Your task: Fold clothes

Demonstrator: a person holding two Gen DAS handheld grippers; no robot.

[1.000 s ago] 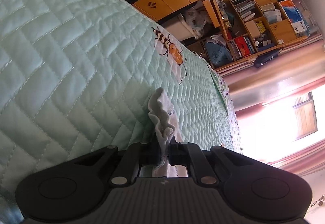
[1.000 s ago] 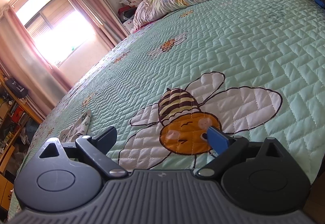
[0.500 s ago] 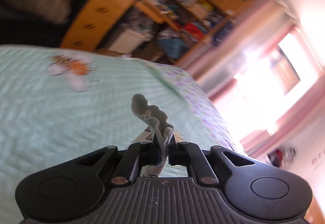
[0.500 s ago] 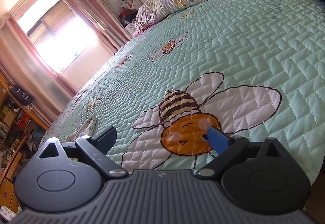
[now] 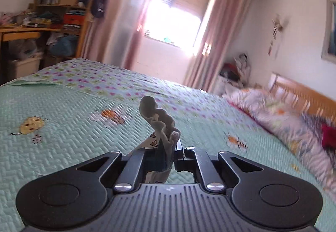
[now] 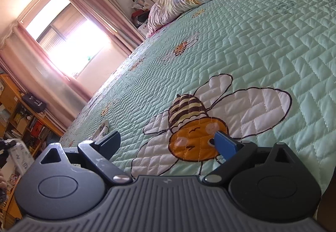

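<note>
Left wrist view: the left gripper (image 5: 168, 156) is seen with its fingers closed on a bunched edge of a pale garment (image 5: 161, 124), which is pinched between them and stands up in a crumpled ridge above the green quilted bed cover (image 5: 69, 127). A printed part of the garment is seen trailing down toward the cover behind the fingers. Beyond, a bee print (image 5: 110, 115), the bright window (image 5: 178, 17) and pink curtains (image 5: 208, 28) are shown, blurred.

Right wrist view: the right gripper (image 6: 168, 141) is held wide open and empty above a large bee print (image 6: 195, 127). At far left, more pale garment (image 6: 103, 128) is seen lying on the cover.
</note>
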